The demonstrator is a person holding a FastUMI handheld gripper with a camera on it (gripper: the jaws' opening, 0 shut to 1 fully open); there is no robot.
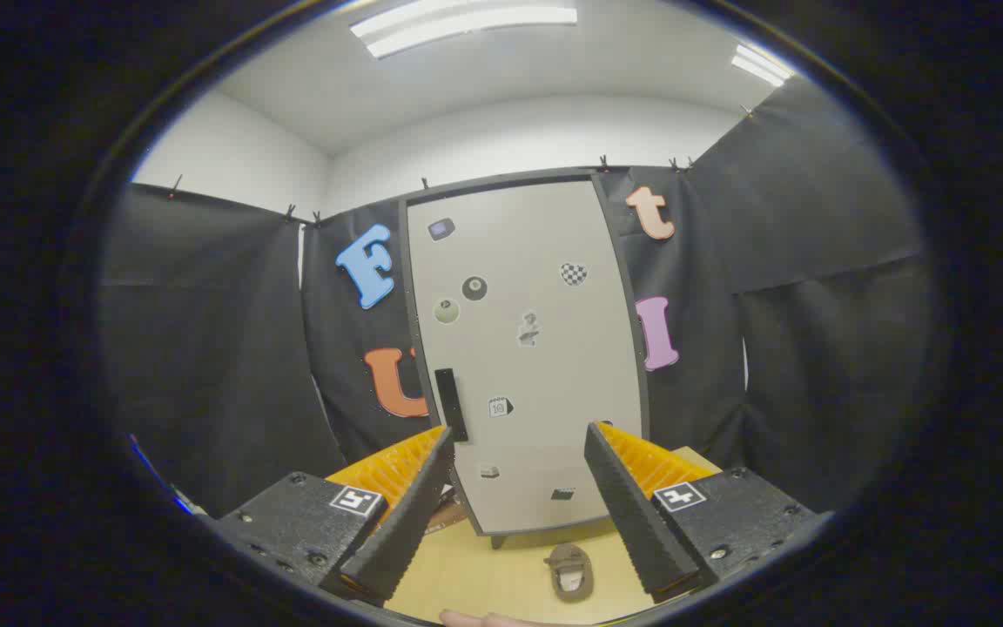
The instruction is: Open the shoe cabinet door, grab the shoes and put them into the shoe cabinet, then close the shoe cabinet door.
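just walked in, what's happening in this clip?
A person is holding a handheld gripper with its fingers open, holding nothing, aimed at a shoe cabinet whose door is shut. The black handle sits on the door's left side, just above the left finger. One shoe lies on the wooden surface before the cabinet, between the fingers.

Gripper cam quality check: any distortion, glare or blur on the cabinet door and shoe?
Gripper view: strong fisheye, so the shoe cabinet door bows outward at its edges; even overhead light from the ceiling lights, no glare on the door; door handle and stickers are sharp; the shoe on the floor is small and soft in detail; the gripper, open, holds nothing and its near ends look slightly soft.
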